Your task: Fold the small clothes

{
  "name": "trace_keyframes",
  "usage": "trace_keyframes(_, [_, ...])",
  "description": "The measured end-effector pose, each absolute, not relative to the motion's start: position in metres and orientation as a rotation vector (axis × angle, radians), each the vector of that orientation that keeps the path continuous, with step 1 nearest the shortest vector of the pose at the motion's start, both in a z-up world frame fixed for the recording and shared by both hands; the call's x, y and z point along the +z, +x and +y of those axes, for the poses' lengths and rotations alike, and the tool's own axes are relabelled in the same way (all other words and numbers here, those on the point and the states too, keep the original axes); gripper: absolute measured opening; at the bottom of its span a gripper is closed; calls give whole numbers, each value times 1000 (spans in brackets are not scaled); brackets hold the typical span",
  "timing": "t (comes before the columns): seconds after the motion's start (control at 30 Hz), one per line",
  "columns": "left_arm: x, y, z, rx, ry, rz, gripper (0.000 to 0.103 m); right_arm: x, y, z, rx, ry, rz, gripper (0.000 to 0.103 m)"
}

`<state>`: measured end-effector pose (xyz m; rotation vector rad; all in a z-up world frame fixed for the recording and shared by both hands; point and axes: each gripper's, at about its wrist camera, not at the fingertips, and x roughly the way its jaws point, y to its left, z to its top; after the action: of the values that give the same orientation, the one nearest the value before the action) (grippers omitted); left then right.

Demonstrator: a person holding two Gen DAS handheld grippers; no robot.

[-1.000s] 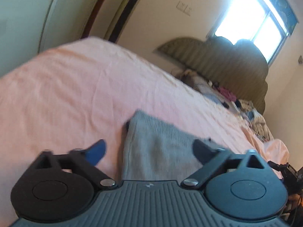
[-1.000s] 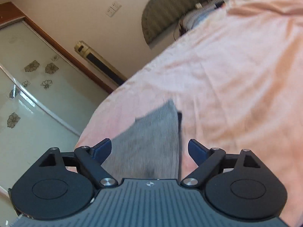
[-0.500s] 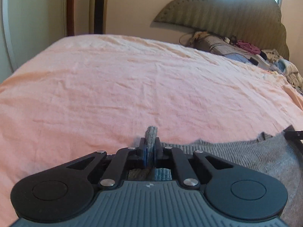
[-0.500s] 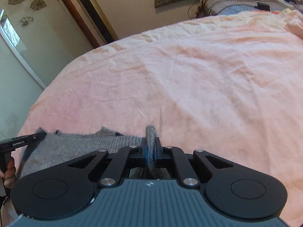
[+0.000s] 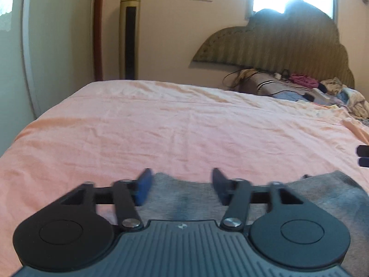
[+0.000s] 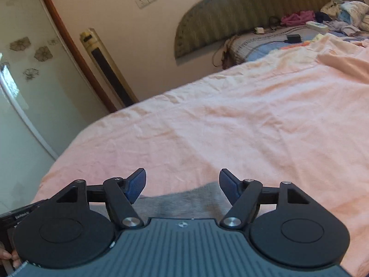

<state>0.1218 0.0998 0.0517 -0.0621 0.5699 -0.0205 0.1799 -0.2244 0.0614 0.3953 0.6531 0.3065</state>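
Pink bedsheet (image 5: 184,127), far clutter (image 5: 322,90), perhaps laundry

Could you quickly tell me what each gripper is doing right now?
Left gripper: jaws opening, holding nothing, over the grey knitted garment.
Right gripper: jaws opening, holding nothing.

1. Grey cloth (image 5: 184,196): near part hidden under the left gripper (image 5: 182,184) body; its fingertips (image 5: 144,185) motion-blurred.
2. Right gripper (image 6: 182,184): body covers the cloth's near part.
3. Hand (image 6: 8,259): cut off at lower left edge.
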Motion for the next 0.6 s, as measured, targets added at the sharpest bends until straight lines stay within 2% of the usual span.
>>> trace_keyframes(0.03, [49, 122, 85, -36, -35, 560, 93, 60, 181, -209, 311, 352, 668, 83])
trace_keyframes(0.07, [44, 124, 67, -58, 16, 565, 92, 57, 183, -191, 304, 281, 686, 89])
trace_keyframes(0.2, [4, 154, 44, -46, 139, 753, 94, 16, 199, -159, 226, 57, 793, 90])
trace_keyframes(0.27, [-1, 155, 67, -84, 44, 737, 97, 10, 197, -175, 247, 93, 744, 93])
trace_keyframes(0.43, [-4, 158, 66, -60, 76, 743, 102, 8, 200, -184, 248, 123, 747, 99])
trace_keyframes(0.5, [1, 151, 64, -14, 84, 749, 102, 12, 193, -176, 203, 79, 755, 97])
trace_keyframes(0.53, [5, 143, 64, 7, 83, 753, 100, 18, 185, -174, 174, 76, 756, 93])
trace_keyframes(0.6, [16, 118, 68, -31, 28, 740, 100, 31, 159, -175, 217, 122, 718, 93])
